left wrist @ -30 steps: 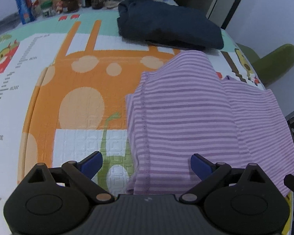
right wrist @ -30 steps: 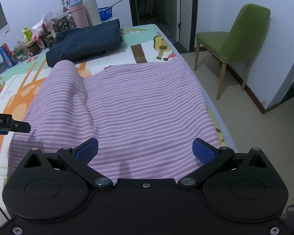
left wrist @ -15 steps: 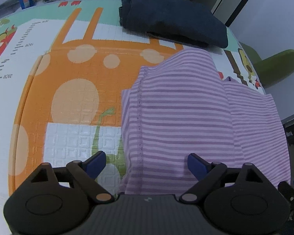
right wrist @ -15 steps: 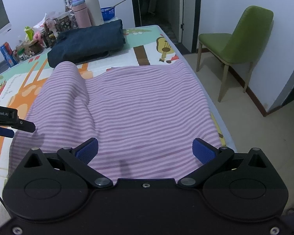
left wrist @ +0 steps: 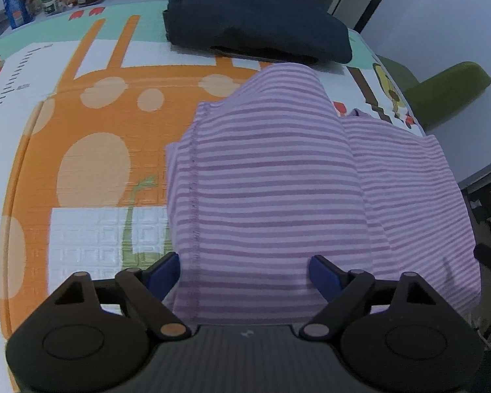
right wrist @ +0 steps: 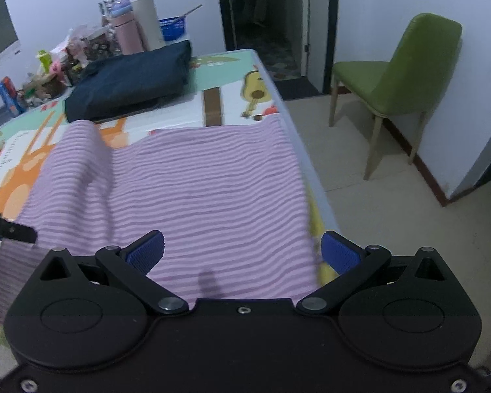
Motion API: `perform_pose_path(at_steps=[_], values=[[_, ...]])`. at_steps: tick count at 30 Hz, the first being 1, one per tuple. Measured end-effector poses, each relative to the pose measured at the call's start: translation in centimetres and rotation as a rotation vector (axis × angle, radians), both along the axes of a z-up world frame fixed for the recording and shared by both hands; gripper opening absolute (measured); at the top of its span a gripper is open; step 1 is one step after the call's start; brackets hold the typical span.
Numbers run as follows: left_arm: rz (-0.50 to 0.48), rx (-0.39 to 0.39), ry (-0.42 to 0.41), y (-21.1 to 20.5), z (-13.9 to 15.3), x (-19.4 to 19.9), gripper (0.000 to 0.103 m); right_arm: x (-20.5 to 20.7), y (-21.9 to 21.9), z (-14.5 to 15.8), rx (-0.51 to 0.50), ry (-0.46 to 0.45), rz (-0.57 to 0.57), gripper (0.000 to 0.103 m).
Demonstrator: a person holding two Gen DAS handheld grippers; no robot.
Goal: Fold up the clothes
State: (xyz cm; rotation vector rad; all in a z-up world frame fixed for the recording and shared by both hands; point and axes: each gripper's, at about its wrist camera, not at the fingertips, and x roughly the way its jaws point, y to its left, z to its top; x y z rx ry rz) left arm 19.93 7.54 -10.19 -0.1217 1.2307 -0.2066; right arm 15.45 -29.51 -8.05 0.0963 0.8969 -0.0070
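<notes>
Shirt: the purple striped shirt (left wrist: pixel 271 183) lies spread on your play mat (left wrist: pixel 91 163), its left part doubled over, its right edge at the mat's right side.
Left gripper (left wrist: pixel 245 270): your jaws stand wide apart over the shirt's near left hem, holding nothing.
Right gripper (right wrist: pixel 242 251): yours gapes too, above the near right hem.
Far end: a folded dark garment (right wrist: pixel 131 82) beside bottles (right wrist: pixel 137 29); a green chair (right wrist: pixel 406 78) right.

shirt (right wrist: pixel 206 203) on mat (left wrist: pixel 91 170), folded garment (left wrist: pixel 252 29) behind
</notes>
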Motion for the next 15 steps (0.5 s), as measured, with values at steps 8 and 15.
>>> perform_pose_path(at_steps=[8, 15], values=[[-0.008, 0.002, -0.007, -0.1, -0.1, 0.0, 0.085, 2.0, -3.3, -0.2, -0.081, -0.026, -0.041, 0.103], [-0.003, -0.001, -0.012, 0.1, -0.2, 0.1, 0.086, 4.8, -4.9, -0.8, -0.183, -0.037, -0.03, 0.103]])
